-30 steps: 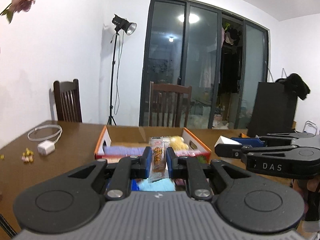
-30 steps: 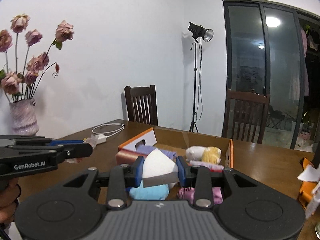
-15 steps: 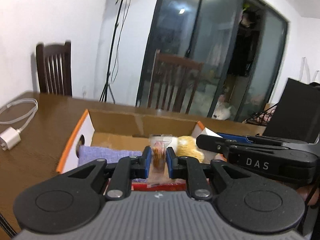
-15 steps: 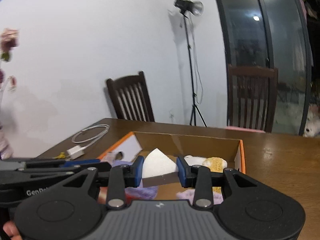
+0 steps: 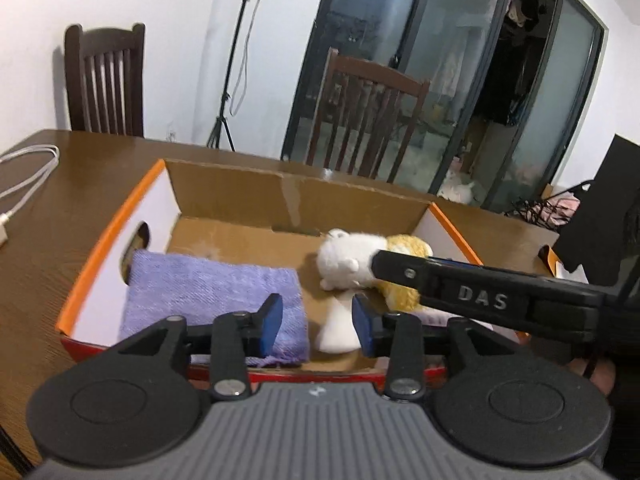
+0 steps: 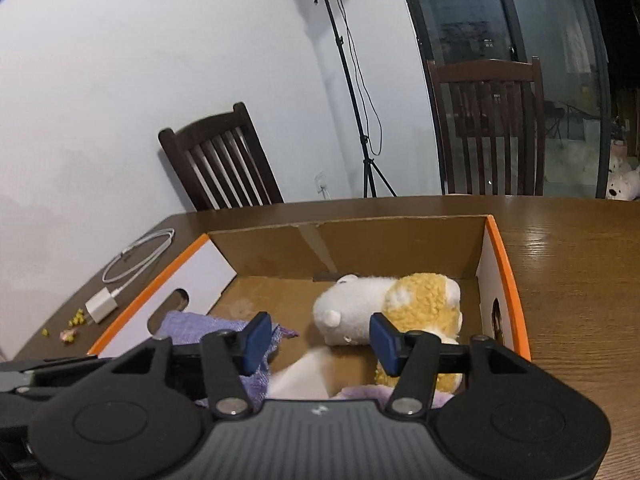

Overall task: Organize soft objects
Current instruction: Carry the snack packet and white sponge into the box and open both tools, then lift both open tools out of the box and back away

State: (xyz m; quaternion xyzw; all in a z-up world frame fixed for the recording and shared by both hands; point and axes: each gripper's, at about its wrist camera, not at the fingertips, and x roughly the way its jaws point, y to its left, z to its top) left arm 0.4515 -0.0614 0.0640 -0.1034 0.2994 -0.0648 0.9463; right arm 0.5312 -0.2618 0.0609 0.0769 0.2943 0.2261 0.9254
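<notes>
An open cardboard box [image 5: 240, 196] with orange rims sits on the wooden table. Inside lie a folded purple cloth [image 5: 208, 292], a white and yellow plush toy [image 5: 360, 260] and a white wedge-shaped sponge [image 5: 338, 324]. My left gripper [image 5: 316, 320] is open and empty over the box's near edge, with the sponge below its jaws. My right gripper [image 6: 318, 338] is open and empty above the box [image 6: 360, 240]; the sponge [image 6: 300, 376] lies blurred below it, between the cloth [image 6: 208, 326] and the plush [image 6: 392, 308]. The right gripper's side also shows in the left wrist view [image 5: 480, 296].
A white charger and cable [image 6: 132, 268] and small yellow bits [image 6: 76, 320] lie on the table [image 6: 580, 272] left of the box. Two dark wooden chairs [image 6: 220, 164] stand behind the table, with a light stand [image 6: 348, 80] and glass doors behind.
Both grippers moved forward and tilted down over the box, then opened. The left let go of the snack packet, now out of sight; the right dropped the white sponge into the box.
</notes>
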